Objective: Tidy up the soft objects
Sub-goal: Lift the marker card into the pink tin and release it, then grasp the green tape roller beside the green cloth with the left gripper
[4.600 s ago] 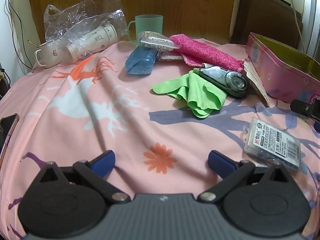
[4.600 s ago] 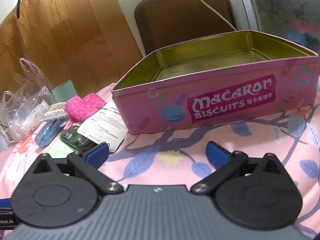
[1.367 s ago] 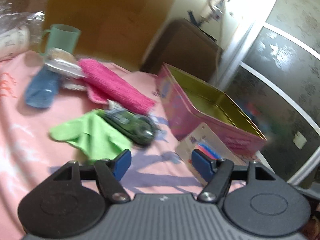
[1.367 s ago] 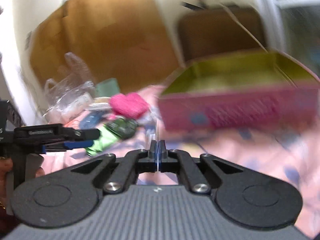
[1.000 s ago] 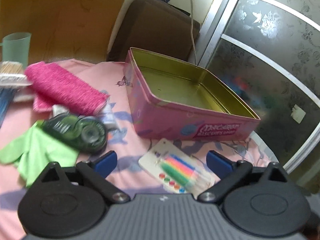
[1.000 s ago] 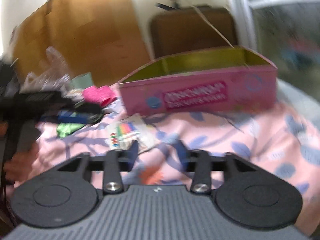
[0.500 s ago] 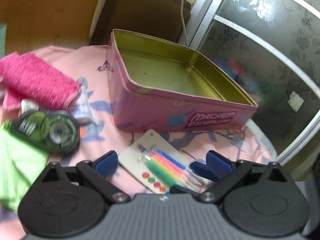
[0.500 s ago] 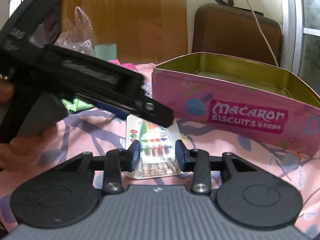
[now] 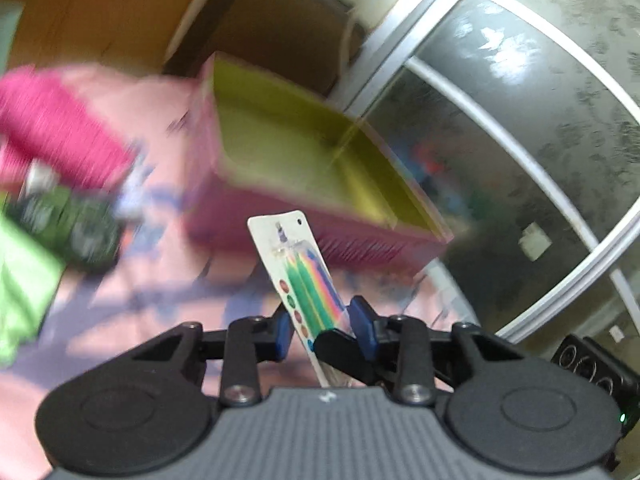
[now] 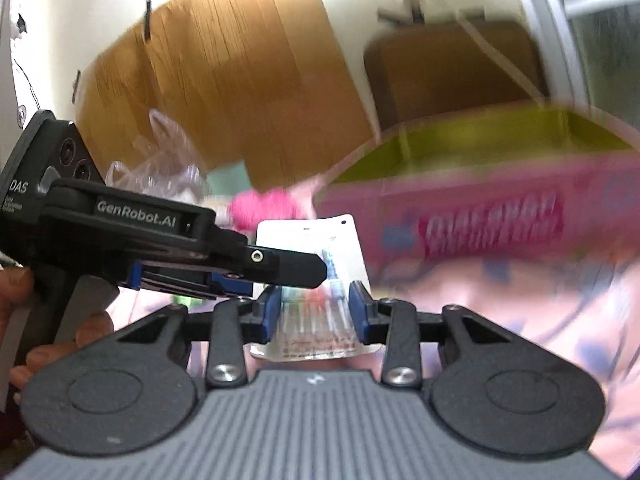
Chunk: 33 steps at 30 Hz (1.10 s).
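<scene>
A flat white card pack of coloured candles [image 9: 298,268] stands on edge between the pads of my left gripper [image 9: 322,330], lifted above the pink cloth; it also shows in the right wrist view [image 10: 320,276]. My right gripper [image 10: 314,312] is closed on the same pack's sides. The left gripper's finger [image 10: 288,266] reaches in from the left over the pack. The pink Macaron Biscuits tin [image 9: 304,184] lies open behind the pack [image 10: 480,216]. A pink fuzzy cloth [image 9: 56,136] and a green cloth [image 9: 20,276] lie at the left. Both views are blurred.
A green tape dispenser [image 9: 68,224] lies by the green cloth. A brown chair back [image 10: 452,76] and a wooden panel [image 10: 224,76] stand behind the table. A plastic bag [image 10: 168,160] is at the far left. A frosted glass door [image 9: 540,120] is on the right.
The candle pack has left the cloth and now sits raised, on edge, between both grippers. My left jaws have narrowed onto it. Both cameras have swung upward, blurring the scene.
</scene>
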Each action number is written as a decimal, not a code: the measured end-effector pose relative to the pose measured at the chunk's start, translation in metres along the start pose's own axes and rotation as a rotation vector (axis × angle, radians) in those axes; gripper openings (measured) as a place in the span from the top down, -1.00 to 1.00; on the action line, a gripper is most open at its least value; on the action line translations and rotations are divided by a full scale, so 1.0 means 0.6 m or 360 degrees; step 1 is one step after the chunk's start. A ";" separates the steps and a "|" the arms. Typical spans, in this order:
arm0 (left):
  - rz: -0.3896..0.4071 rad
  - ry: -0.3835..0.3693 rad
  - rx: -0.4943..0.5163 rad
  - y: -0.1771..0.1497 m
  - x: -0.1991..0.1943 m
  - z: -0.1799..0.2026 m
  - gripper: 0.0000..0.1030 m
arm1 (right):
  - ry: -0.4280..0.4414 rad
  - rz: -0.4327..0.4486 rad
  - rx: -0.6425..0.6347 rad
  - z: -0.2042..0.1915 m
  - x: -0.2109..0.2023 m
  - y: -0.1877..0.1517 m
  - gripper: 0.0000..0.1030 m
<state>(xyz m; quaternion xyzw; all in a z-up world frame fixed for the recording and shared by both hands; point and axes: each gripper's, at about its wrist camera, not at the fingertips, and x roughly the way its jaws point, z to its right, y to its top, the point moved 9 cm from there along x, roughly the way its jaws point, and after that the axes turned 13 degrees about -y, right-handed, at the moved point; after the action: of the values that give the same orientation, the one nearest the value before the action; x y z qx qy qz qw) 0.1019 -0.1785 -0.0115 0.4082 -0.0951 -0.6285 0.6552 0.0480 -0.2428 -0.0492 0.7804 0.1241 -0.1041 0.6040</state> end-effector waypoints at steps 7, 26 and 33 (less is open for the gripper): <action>0.0076 0.0019 0.0238 0.121 0.063 0.041 0.38 | -0.0213 0.0285 -0.0064 0.037 0.032 0.109 0.23; 0.0222 0.0224 0.0307 0.087 0.008 -0.012 -0.26 | -0.0500 0.0311 -0.0065 0.093 0.076 0.102 0.14; 0.0365 0.0574 0.0054 0.016 -0.173 -0.155 -0.24 | -0.0051 0.0042 -0.0268 -0.067 0.105 0.047 0.13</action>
<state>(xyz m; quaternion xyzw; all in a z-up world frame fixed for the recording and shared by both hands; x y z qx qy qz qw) 0.1484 -0.0477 -0.0251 0.5115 -0.0327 -0.4649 0.7219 0.1173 -0.2062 -0.0331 0.7267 0.1124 -0.0976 0.6707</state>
